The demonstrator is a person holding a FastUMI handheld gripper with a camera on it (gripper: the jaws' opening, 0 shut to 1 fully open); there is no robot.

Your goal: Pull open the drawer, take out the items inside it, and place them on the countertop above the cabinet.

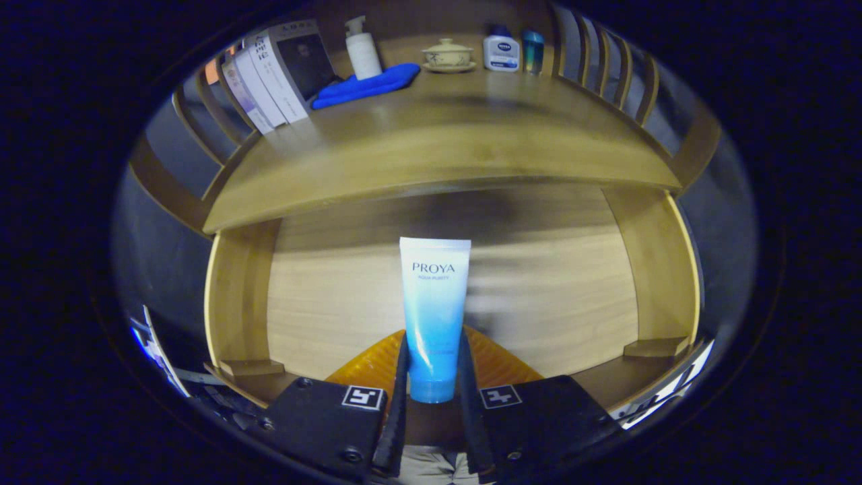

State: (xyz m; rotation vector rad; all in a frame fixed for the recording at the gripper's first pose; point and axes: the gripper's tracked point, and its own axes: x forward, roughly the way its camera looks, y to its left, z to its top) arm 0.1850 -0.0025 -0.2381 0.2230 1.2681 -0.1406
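My gripper is closed on the tube: both fingers press on its lower end, one on each side of the cap. The tube stands upright between the fingers, white at the top and blue toward the cap, with its upper part well clear of them. Behind the cap, an orange ridged part sits between the fingers; I cannot tell what it is.

Beyond the tube lies the drawer, pulled open. Its wooden floor is bare wherever I can see it, and its side walls run along both sides. I judge the opening step complete and the tube lifted off the drawer floor. No other item appears in the drawer, though the gripper hides the part nearest me.

Above the drawer is the table. At its back stand some books, a blue cloth, a pump bottle, a lidded cup on a saucer, and two small bottles.

Remaining work: carry the tube up over the table edge, set it down on the bare front area, and release. I judge the task past its midpoint.
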